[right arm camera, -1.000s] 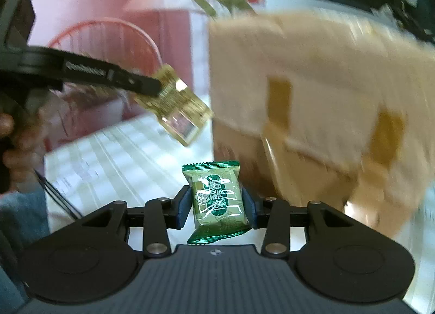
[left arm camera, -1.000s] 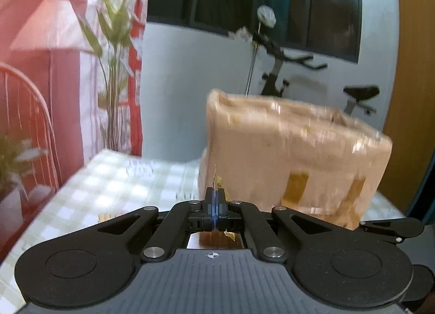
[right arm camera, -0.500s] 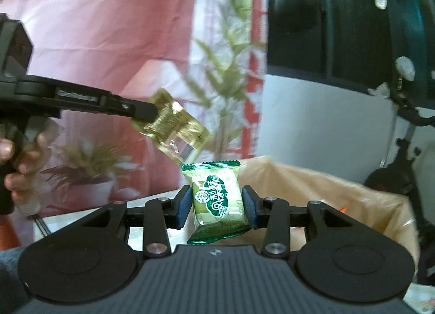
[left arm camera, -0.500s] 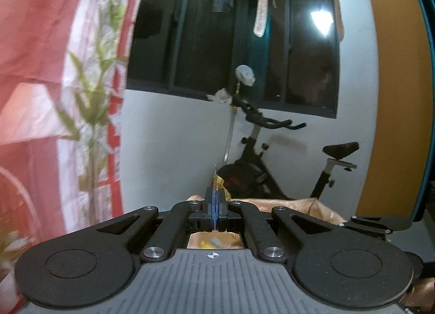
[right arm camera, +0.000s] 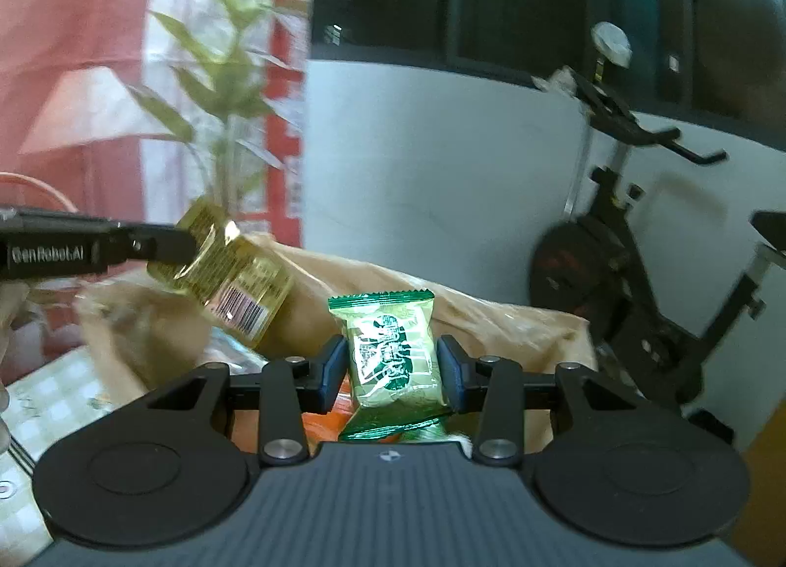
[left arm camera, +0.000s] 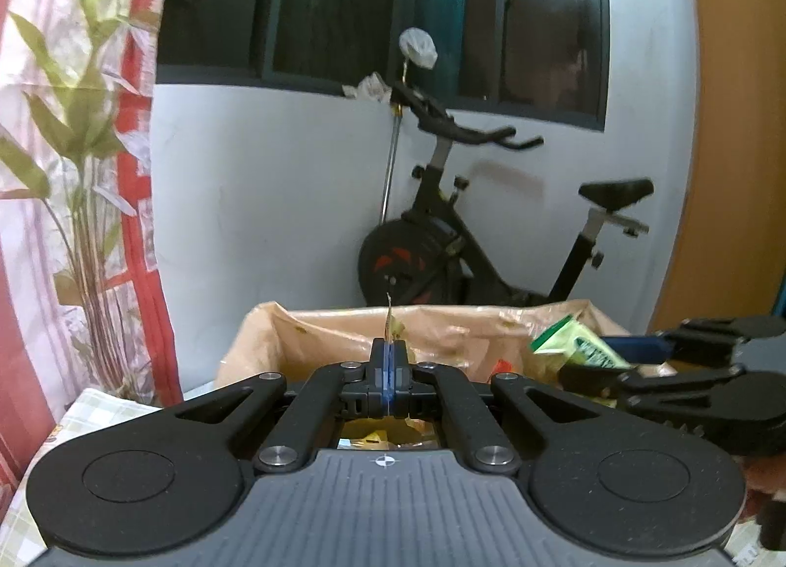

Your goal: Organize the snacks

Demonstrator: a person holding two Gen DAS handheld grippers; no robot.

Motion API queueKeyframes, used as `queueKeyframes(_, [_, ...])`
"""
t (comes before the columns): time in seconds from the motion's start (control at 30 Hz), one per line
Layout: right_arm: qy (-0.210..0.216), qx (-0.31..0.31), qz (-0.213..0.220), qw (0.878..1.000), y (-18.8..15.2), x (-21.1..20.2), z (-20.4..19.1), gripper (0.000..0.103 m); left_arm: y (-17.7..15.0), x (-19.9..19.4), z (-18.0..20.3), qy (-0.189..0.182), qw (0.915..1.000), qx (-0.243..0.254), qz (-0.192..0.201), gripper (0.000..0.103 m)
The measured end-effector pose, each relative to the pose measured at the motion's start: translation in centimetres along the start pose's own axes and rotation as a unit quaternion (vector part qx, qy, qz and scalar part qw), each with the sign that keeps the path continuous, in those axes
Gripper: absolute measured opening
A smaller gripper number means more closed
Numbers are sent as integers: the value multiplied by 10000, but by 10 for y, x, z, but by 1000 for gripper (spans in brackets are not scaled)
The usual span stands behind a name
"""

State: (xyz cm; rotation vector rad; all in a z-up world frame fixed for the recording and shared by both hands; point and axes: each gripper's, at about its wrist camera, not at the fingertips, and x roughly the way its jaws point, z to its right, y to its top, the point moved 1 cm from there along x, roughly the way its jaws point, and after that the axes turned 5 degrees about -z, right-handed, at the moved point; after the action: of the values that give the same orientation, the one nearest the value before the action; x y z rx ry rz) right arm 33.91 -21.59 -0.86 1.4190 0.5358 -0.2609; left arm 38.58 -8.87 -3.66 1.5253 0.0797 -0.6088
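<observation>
- Snacks sit one in each of our grippers, both held up over the open cardboard box (left arm camera: 344, 336) that stands on the checked tablecloth (left arm camera: 105, 402)
- Our right gripper (right arm camera: 392, 373) is clamped on a green packet (right arm camera: 390, 355); the blue pads (right arm camera: 333, 370) press its two sides and the packet stands upright between them, its crimped top edge uppermost
- Our left gripper (left arm camera: 389, 370) has its jaws fully together, pinching a yellow packet (right arm camera: 231, 272) by one edge; from the left wrist only a thin sliver of wrapper pokes up above the pads
- Seen from the right wrist, that yellow packet hangs tilted from the tip of the left gripper (right arm camera: 167, 242), barcode end lowest, above the near left corner of the box (right arm camera: 491, 316)
- From the left wrist, the right gripper (left arm camera: 614, 355) reaches in over the right edge of the box with the green packet (left arm camera: 575, 343) at its tip
- Inside the box we make out some orange and yellow wrappers, too blurred to name
- An exercise bike (left arm camera: 466, 242) stands against the white wall behind the box, and a leafy plant (left arm camera: 73, 134) stands before the red curtain at the left
</observation>
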Motion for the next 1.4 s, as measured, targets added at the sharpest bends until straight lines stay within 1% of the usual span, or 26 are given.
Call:
queueKeyframes(0.13, [-143, 201, -155, 9996, -7, 2, 17, 43, 2, 10, 1, 22, 9999, 101, -128, 2])
queueKeyframes(0.23, [-184, 273, -282, 9991, -8, 5, 20, 44, 2, 11, 0, 38, 9996, 187, -221, 3])
queueKeyframes(0.27, [-182, 292, -303, 9989, -8, 5, 21, 44, 2, 10, -2, 31, 9995, 199, -252, 7])
queueKeyframes(0.33, [-183, 311, -273, 9990, -8, 1, 21, 50, 3, 9, -5, 13, 9993, 188, -332, 23])
queueKeyframes(0.37, [-206, 322, -248, 9990, -6, -2, 22, 57, 4, 6, -8, 32, 9993, 146, -346, 43])
queueKeyframes(0.4, [-223, 344, -211, 9989, -6, -5, 22, 63, 4, 3, -10, 42, 9994, 113, -320, 58])
queueKeyframes(0.5, [-185, 457, -133, 9987, -2, -15, 23, 73, 7, -13, -11, 77, 9998, 110, -153, 72])
queueKeyframes(0.53, [-172, 493, -120, 9986, -1, -18, 23, 75, 8, -17, -10, 99, 9998, 141, -124, 75])
queueKeyframes(0.6, [-160, 558, -81, 9983, 2, -25, 22, 85, 10, -26, -10, 183, 9995, 234, -84, 88])
queueKeyframes(0.67, [-158, 651, -26, 9978, 4, -33, 20, 91, 12, -35, -7, 279, 9990, 347, -34, 93])
queueKeyframes(0.8, [-204, 864, 56, 9960, 8, -48, 15, 98, 13, -53, -2, 486, 9974, 519, 63, 95])
queueKeyframes(1.0, [-241, 1076, 115, 9938, 9, -69, 5, 103, 12, -75, -1, 749, 9958, 515, 136, 98])
queueKeyframes(1.17, [-417, 1049, 149, 9935, 7, -85, -7, 103, 11, -91, 0, 700, 9964, 456, 149, 98])
queueKeyframes(1.4, [-263, 1196, 191, 9923, -2, -105, -13, 103, 2, -111, 0, 663, 9975, 238, 74, 98])
